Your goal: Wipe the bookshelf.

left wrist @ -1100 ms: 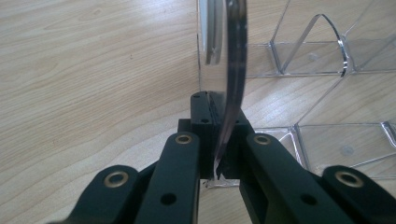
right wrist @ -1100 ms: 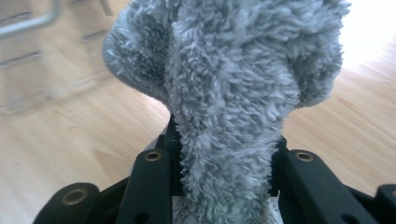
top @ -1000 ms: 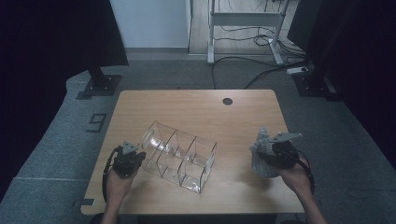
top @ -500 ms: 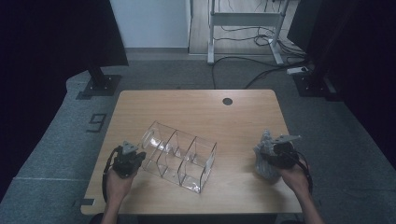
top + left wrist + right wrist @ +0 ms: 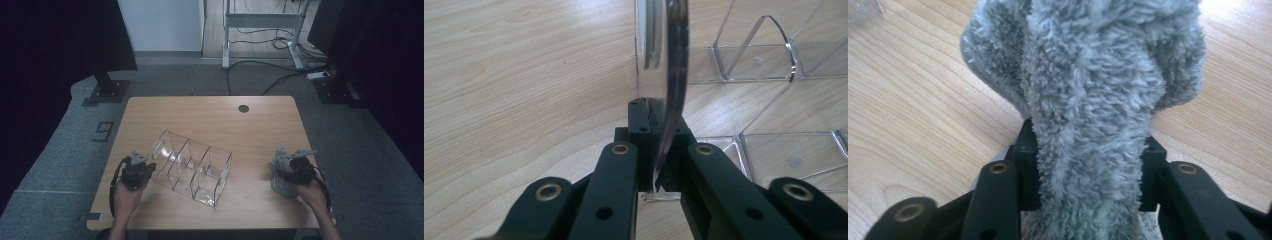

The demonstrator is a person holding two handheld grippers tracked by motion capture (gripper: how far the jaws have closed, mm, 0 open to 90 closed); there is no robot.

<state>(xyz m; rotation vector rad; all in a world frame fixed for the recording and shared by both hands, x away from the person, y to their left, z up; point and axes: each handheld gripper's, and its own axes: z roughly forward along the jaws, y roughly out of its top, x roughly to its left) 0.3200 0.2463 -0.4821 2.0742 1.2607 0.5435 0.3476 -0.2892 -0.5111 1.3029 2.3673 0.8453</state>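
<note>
Our left claw (image 5: 658, 150) is clamped on the near-left wall of the clear acrylic compartment organiser (image 5: 192, 167) on the wooden tabletop (image 5: 210, 117). At near right, the fluffy grey cloth (image 5: 1088, 100) sits between our right claw's (image 5: 1088, 175) jaws, which have just been opening around it.

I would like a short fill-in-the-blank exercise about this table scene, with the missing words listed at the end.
1. The left tongs are shut on a wall of the clear ____ organizer.
2. The right tongs have a fluffy ____ cloth between them, and their jaws have just been opening.
3. The organizer lies on a ____ table.
4. Near the table's far edge there is a round dark ____.

Missing words: plastic; grey; wooden; hole
</note>
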